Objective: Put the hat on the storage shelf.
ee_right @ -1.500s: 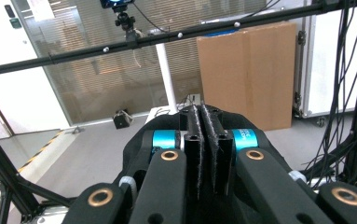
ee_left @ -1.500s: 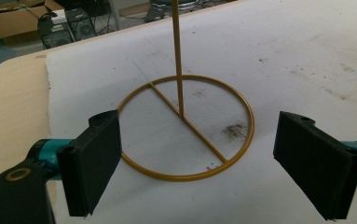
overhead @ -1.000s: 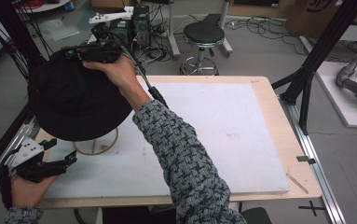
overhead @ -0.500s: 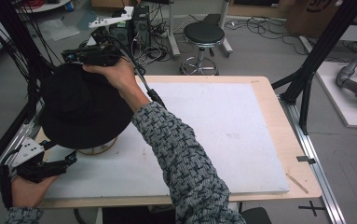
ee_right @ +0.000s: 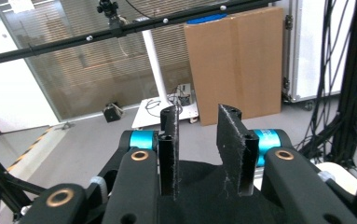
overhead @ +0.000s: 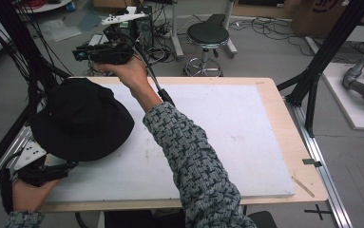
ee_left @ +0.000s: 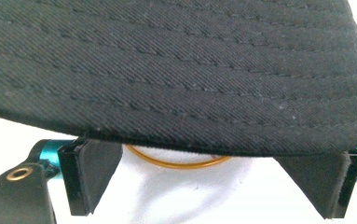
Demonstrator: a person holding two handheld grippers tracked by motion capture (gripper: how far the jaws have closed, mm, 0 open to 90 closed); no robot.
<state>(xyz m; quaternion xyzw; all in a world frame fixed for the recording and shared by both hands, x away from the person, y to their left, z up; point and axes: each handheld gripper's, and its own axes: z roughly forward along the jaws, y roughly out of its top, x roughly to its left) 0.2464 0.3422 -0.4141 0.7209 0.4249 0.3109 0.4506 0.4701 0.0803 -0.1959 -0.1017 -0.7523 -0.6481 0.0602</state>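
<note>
Lying on the left side of the white table, the black hat sits with its round top facing up and its floppy brim spread out flat all around. It looks a bit wider from side to side than from front to back. The right gripper is held up in the air past the hat's far edge. Its two black jaws have just been opening, and there is a small gap with nothing between them. The left gripper rests low at the near left corner. Its jaws are spread wide, and the brim hangs just above them. Peeking out under the brim is a thin gold ring.
</note>
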